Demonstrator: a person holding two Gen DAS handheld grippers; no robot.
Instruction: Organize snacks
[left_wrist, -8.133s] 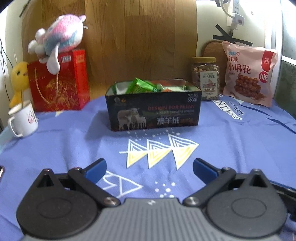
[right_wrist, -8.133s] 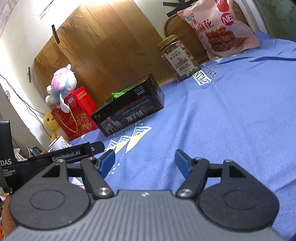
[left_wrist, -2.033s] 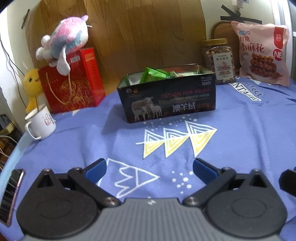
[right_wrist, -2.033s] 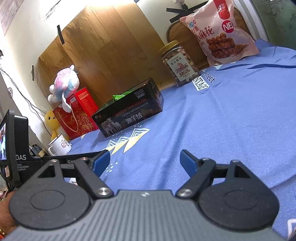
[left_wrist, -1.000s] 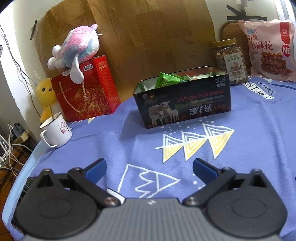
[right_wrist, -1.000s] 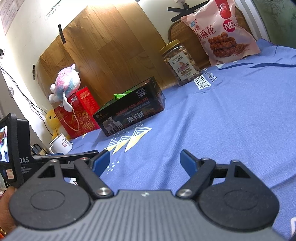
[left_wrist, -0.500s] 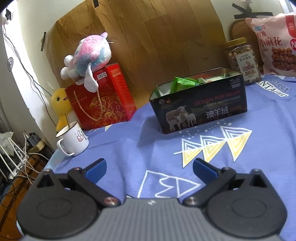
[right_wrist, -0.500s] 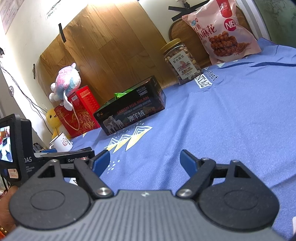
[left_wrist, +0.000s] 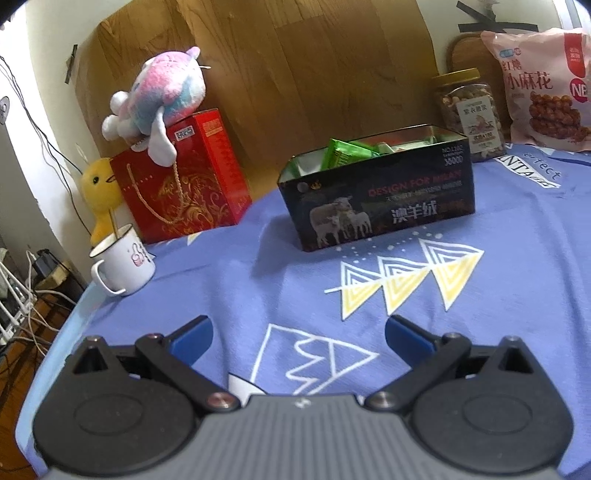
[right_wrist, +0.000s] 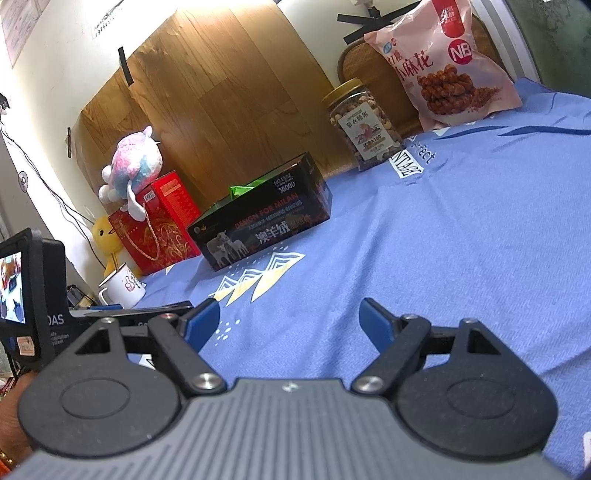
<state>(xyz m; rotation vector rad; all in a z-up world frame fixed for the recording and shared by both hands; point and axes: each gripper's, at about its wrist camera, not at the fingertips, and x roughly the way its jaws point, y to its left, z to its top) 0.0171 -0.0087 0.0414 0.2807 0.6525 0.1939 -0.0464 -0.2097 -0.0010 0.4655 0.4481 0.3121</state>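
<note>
A black tin box (left_wrist: 380, 206) (right_wrist: 258, 225) printed with sheep stands on the blue cloth, with green snack packets (left_wrist: 345, 153) sticking out of its top. Behind it stand a nut jar (left_wrist: 469, 114) (right_wrist: 364, 125) with a gold lid and a pink bag of twisted snacks (left_wrist: 543, 88) (right_wrist: 443, 66). My left gripper (left_wrist: 299, 336) is open and empty near the table's front left, well short of the box. My right gripper (right_wrist: 290, 321) is open and empty too, low over the cloth, with the left tool's body (right_wrist: 33, 288) beside it.
A red gift bag (left_wrist: 181, 177) with a plush toy (left_wrist: 159, 99) on top stands at the back left. A white mug (left_wrist: 123, 266) and a yellow duck toy (left_wrist: 101, 188) sit near the table's left edge (left_wrist: 55, 350). Cables lie on the floor beyond.
My left gripper has pulled back and swung left, so the box sits further right and the table's left edge and floor show. The right gripper has barely moved. Both stay open.
</note>
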